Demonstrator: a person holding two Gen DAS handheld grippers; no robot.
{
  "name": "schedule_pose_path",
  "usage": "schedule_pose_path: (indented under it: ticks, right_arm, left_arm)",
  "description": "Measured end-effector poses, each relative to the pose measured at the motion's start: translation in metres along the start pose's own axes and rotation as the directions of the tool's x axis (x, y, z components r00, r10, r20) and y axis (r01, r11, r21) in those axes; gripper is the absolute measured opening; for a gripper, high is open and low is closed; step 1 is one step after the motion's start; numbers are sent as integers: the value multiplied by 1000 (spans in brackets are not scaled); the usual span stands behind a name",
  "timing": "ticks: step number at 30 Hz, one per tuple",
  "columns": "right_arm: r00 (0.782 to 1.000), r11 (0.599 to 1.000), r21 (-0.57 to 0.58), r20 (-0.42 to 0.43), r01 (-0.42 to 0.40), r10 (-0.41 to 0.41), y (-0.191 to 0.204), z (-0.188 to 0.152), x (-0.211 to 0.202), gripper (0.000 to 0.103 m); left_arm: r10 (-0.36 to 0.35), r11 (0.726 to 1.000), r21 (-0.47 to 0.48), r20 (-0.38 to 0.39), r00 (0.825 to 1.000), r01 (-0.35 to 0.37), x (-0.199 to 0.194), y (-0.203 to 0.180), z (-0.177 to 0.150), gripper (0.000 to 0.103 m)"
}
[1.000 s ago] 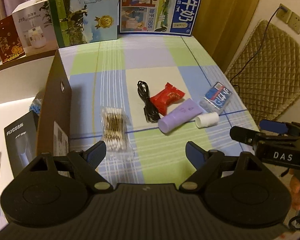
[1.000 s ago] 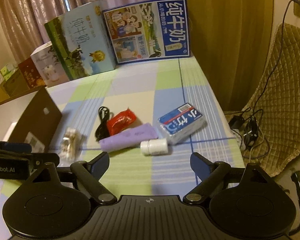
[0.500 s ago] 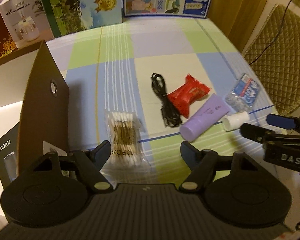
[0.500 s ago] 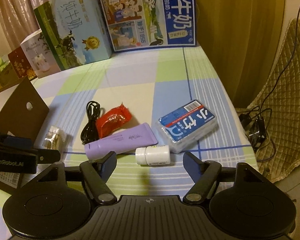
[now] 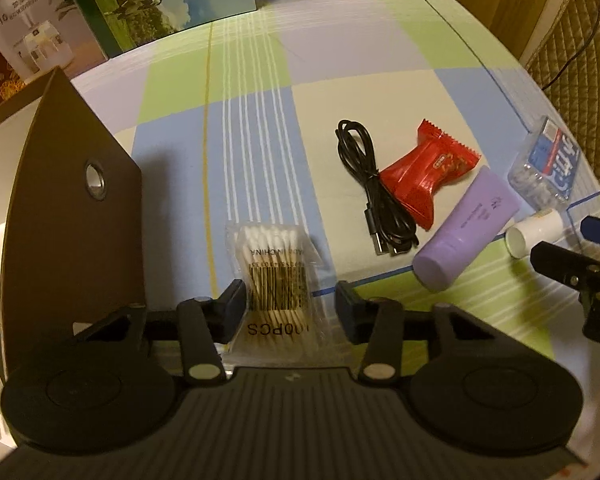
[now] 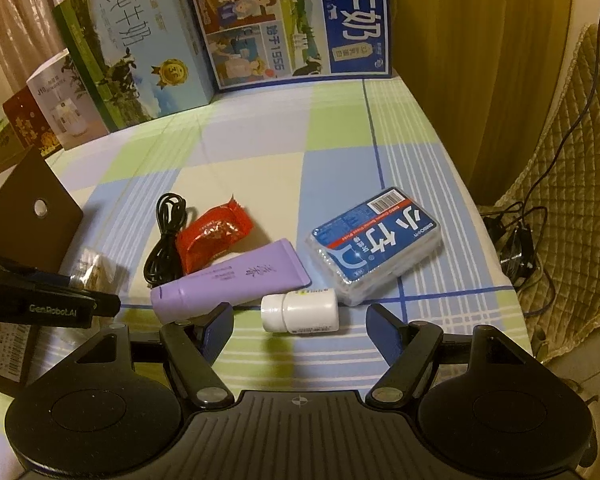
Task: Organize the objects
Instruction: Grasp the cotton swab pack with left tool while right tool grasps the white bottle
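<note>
On the checked tablecloth lie a clear bag of cotton swabs [image 5: 276, 276], a coiled black cable [image 5: 376, 200], a red snack packet [image 5: 424, 176], a purple tube [image 5: 466, 226], a small white bottle [image 6: 300, 312] and a blue-labelled clear box [image 6: 376, 244]. My left gripper [image 5: 290, 308] is open with its fingers on either side of the swab bag's near end. My right gripper [image 6: 300, 332] is open, just short of the white bottle, which lies on its side between the fingertips' line. The left gripper also shows at the left edge of the right wrist view [image 6: 52, 300].
An open brown cardboard box flap [image 5: 72, 208] stands left of the swabs. Milk cartons [image 6: 140, 48] and other boxes line the table's far edge. A quilted chair [image 6: 572, 200] with cables stands right of the table edge.
Both grippers have moved forward and down. The left one has come over the swab bag, its fingers now straddling it and closer together. The right one has neared the white bottle.
</note>
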State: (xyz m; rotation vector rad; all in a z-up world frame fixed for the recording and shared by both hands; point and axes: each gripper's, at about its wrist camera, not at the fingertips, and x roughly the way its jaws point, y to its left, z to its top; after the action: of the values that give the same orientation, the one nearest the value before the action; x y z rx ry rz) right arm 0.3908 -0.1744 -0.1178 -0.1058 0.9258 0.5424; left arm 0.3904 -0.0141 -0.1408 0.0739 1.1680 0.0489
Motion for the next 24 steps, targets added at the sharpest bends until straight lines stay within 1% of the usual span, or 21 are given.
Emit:
schedule_pose_path:
  ticks: [3, 6, 8, 10, 13, 15, 19, 24]
  right_arm:
    - [1000, 1000, -6, -5, 2, -2, 0, 1, 4, 71]
    - [1000, 1000, -16, -11, 4, -5, 2, 1, 7, 70]
    - [1000, 1000, -21, -19, 8, -9, 4, 1, 10, 63]
    - [1000, 1000, -22, -26, 14, -15, 5, 0, 14, 59]
    - [999, 999, -23, -31, 30, -30, 7, -1, 20, 55]
    - [999, 999, -17, -32, 33, -34, 6, -2, 22, 46]
    - [999, 999, -37, -21, 40, -41, 8, -5, 19, 45]
    - [1000, 999, -39, -8, 20, -20, 12, -6, 3, 44]
  left_arm:
    - [12, 1000, 20, -3, 1000, -12, 2, -4, 1, 34]
    - [43, 998, 51, -11, 999, -42, 7, -7, 0, 30]
    - [42, 998, 47, -13, 999, -41, 8, -5, 0, 26]
    - [34, 999, 34, -20, 999, -34, 8, -2, 0, 24]
    - [33, 999, 28, -20, 999, -32, 8, 0, 0, 22]
    - [29, 999, 24, -22, 999, -28, 7, 1, -1, 21]
    - [16, 1000, 13, -17, 1000, -16, 2, 4, -3, 20]
    - [-1, 1000, -9, -1, 1000, 1, -8, 6, -8, 20]
